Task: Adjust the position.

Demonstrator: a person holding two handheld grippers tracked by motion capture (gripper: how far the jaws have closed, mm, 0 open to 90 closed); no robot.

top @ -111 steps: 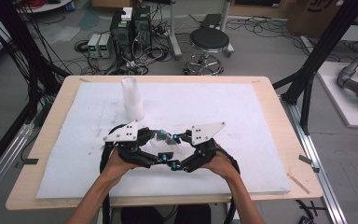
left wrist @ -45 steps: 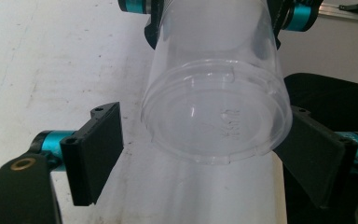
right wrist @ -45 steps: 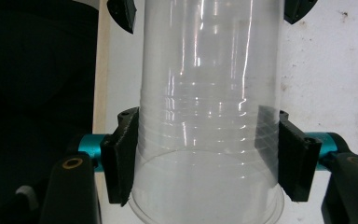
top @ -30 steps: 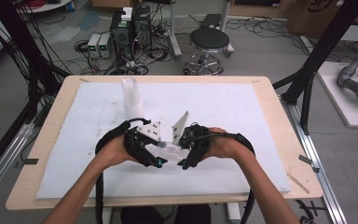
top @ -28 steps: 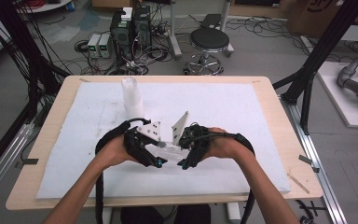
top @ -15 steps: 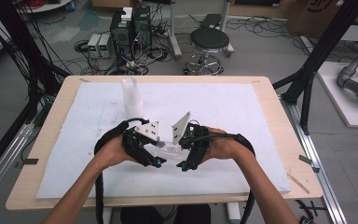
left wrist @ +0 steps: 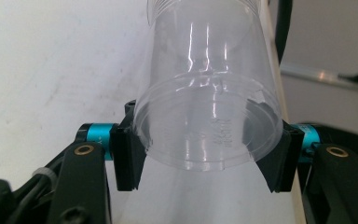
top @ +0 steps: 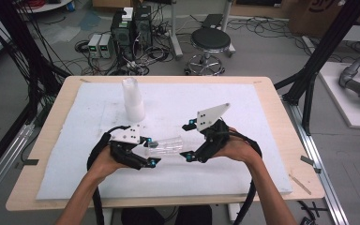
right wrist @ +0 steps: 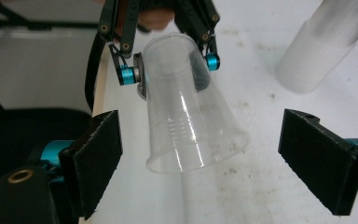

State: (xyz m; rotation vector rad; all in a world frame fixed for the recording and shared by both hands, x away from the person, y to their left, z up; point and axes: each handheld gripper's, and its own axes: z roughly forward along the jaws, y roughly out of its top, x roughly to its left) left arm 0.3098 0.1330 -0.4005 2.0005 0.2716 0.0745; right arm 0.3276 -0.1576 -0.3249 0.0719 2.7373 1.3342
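clear ribbed tapered plastic cup (right wrist: 191, 112)

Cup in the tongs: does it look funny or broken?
Not broken, only sideways. The cup lies level in the air, its base pinched in the left tongs, its mouth facing the open right tongs. The stack stands upright behind. Nothing is spilled.
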